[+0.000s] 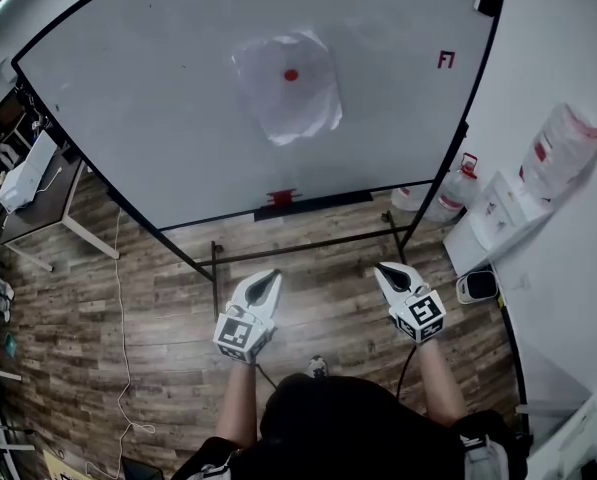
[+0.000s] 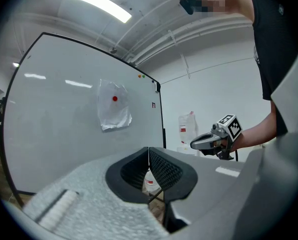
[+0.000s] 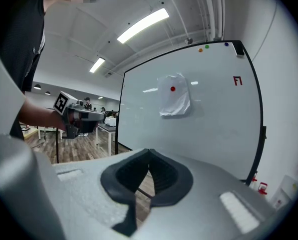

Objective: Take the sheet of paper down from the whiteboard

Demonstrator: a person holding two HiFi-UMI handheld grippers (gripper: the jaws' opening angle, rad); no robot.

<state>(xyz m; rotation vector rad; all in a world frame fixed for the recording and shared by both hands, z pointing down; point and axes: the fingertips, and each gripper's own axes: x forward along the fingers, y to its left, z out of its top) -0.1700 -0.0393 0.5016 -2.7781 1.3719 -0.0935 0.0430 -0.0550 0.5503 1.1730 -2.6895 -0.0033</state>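
Left tongs (image 1: 273, 276) and right tongs (image 1: 382, 268) are held out side by side, jaws together, empty.

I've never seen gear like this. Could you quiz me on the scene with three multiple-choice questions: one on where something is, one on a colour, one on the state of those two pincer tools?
1. Where is the sheet of paper?
A in a drawer
B on the whiteboard
C on a chair

2. What colour is the round magnet on the sheet?
A red
B green
C black

3. How do the jaws of the left gripper and the right gripper stand?
A both wide open
B one closed on the paper
C both shut, holding nothing

Answers:
1 B: the sheet hangs high on the board, near its middle.
2 A: a red dot sits near the sheet's top.
3 C: each gripper view shows its pads meeting with nothing between them, well short of the board.
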